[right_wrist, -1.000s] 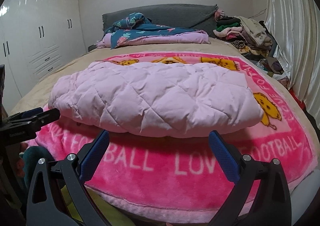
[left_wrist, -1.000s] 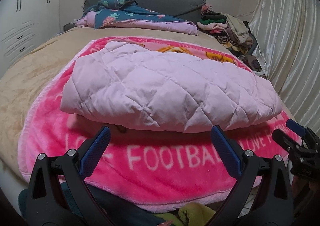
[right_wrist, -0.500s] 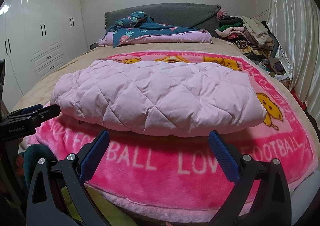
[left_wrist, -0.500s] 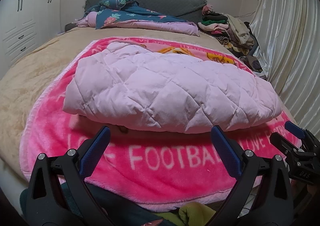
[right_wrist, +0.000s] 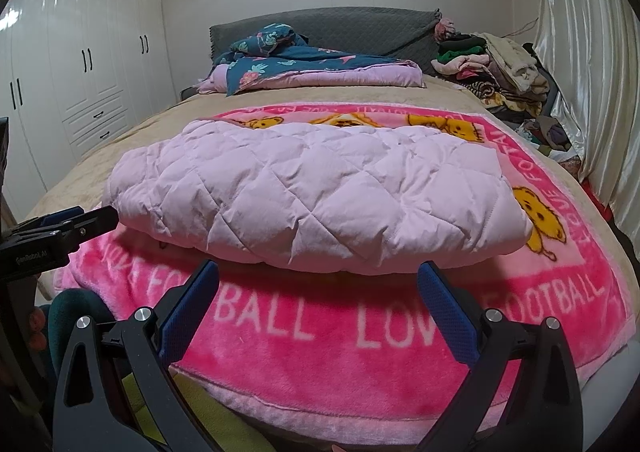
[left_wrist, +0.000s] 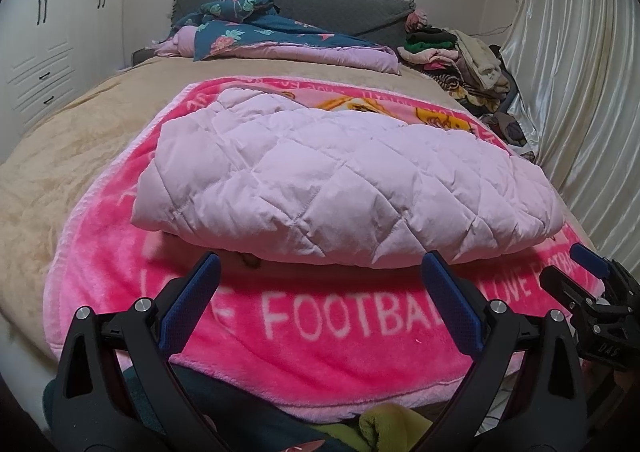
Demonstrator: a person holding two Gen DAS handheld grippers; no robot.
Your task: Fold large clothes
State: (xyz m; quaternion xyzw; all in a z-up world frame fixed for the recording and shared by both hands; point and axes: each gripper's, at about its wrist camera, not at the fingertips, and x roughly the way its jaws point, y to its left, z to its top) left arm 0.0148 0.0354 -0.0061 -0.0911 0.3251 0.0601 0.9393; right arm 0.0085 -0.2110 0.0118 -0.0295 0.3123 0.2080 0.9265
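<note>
Both grippers are drifting slightly since a second ago: the folded garment is sitting a little further right in each view, while the right gripper's fingers are showing more fully at the left view's edge. That pale pink quilted puffer garment is lying folded into a thick bundle on the bright pink fleece blanket with white "FOOTBALL" lettering, which is spread over the beige plush bed cover. The left gripper is hovering just short of the bundle's near edge, its blue-padded fingers spread wide and holding nothing. The right gripper is hovering likewise, fingers wide apart and empty. The left view is showing the right gripper from the side at the blanket's right edge, with daylight between its two fingers; the right view is showing the left gripper at the far left, beside the bundle's left corner, though how it is set cannot be told from there. Only the right view is taking in the yellow cartoon bears printed along the blanket's right border and the full white wardrobe. Both are showing the dark blue floral quilt against the grey headboard, the heap of mixed clothes, and the shiny cream curtain.
</note>
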